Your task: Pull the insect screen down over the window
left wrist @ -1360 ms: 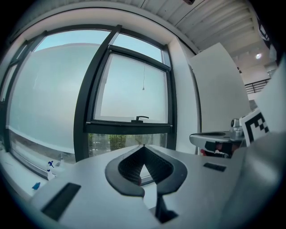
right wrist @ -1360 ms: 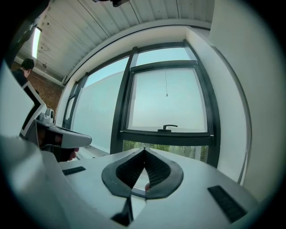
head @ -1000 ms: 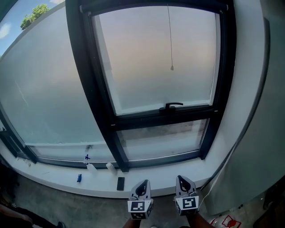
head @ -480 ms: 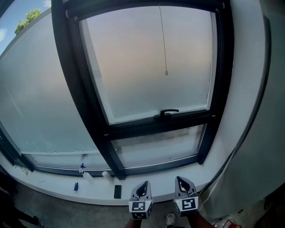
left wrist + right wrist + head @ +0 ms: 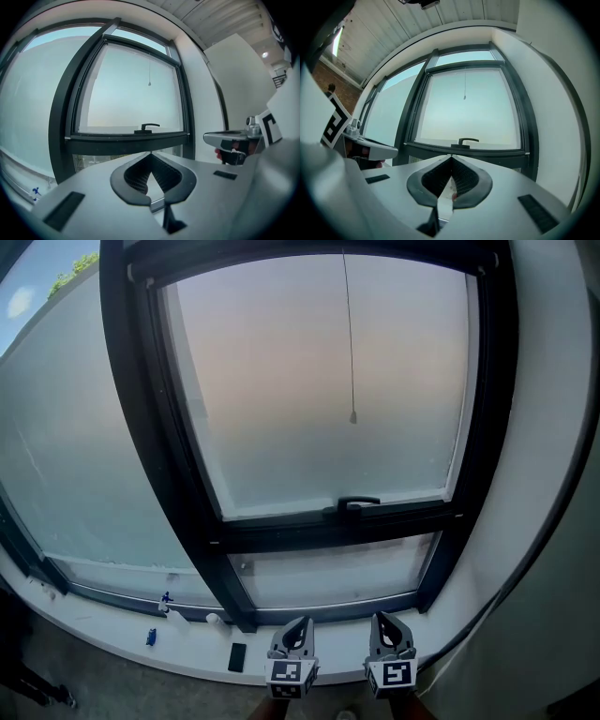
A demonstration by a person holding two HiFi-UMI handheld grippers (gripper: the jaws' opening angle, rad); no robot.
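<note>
1. Head view. Closer to the window (image 5: 319, 381) than a second ago, with its dark frame now filling more of the picture and the pull cord (image 5: 349, 343) hanging lower in it. Judged as approach only: insect screen not drawn, nothing of it showing but that cord from the top rail, its bead well above the handle (image 5: 354, 503). Left claw (image 5: 300, 623) and right claw (image 5: 383, 618) side by side at the bottom edge, well apart from the cord.
2. Left gripper view. Left claw (image 5: 150, 153) pinched fully together on nothing. Cord far ahead and above, right claw (image 5: 208, 137) alongside.
3. Right gripper view. Right claw (image 5: 451, 157) likewise closed and empty, aimed toward the handle.
4. Surface and room. White sill (image 5: 112, 638) below, carrying a dark flat object (image 5: 236, 657) and a small blue item (image 5: 151, 637). White wall (image 5: 553, 521) at right, slatted ceiling (image 5: 417, 23) overhead.
</note>
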